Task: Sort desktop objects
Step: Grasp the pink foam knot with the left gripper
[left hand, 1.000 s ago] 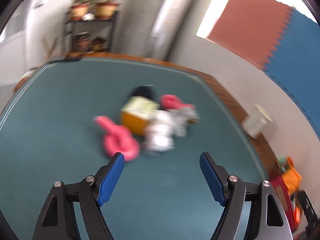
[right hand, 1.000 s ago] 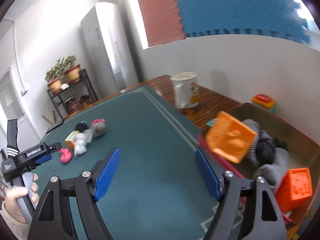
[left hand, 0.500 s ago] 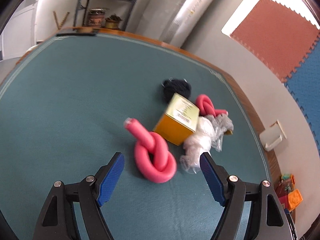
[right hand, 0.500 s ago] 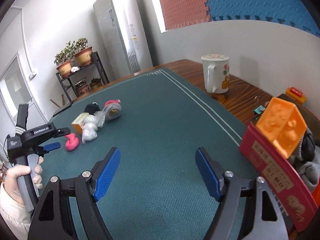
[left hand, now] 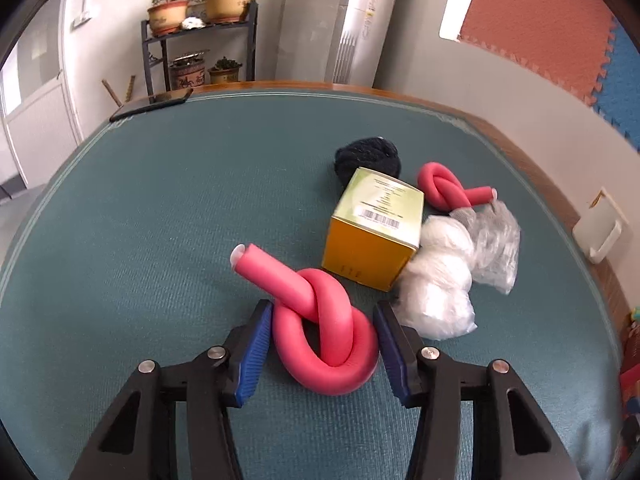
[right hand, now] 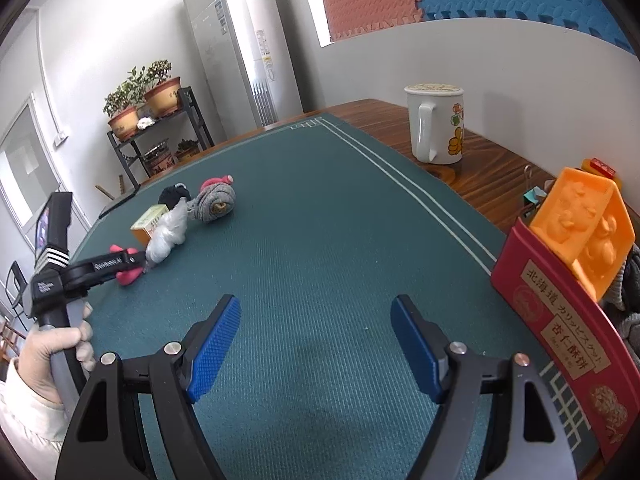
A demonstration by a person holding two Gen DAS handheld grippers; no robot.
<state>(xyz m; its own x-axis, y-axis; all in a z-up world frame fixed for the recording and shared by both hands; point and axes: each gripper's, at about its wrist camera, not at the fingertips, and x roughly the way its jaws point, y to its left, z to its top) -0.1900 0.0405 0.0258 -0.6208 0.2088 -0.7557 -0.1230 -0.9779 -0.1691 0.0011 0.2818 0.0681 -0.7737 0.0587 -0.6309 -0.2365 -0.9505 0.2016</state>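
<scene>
A knotted pink foam tube (left hand: 320, 328) lies on the green mat, and my left gripper (left hand: 323, 342) is around it, both blue pads touching its sides. Behind it sit a yellow-green box (left hand: 376, 228), a white bagged bundle (left hand: 440, 284), a second pink knot (left hand: 448, 188) and a black yarn ball (left hand: 368, 158). My right gripper (right hand: 316, 346) is open and empty over bare mat. In its view the left gripper (right hand: 132, 266) sits at the pink tube (right hand: 127, 276), beside a grey rolled sock (right hand: 216, 202).
A red tin box (right hand: 560, 320) at the right edge holds an orange cube (right hand: 580, 228) and grey socks. A white mug (right hand: 436, 124) stands on the wooden table beyond the mat. A black phone (left hand: 152, 104) lies at the mat's far corner.
My left gripper moved forward and down onto the near pink knot and closed in on its sides. My right gripper swung left, away from the red box, staying open.
</scene>
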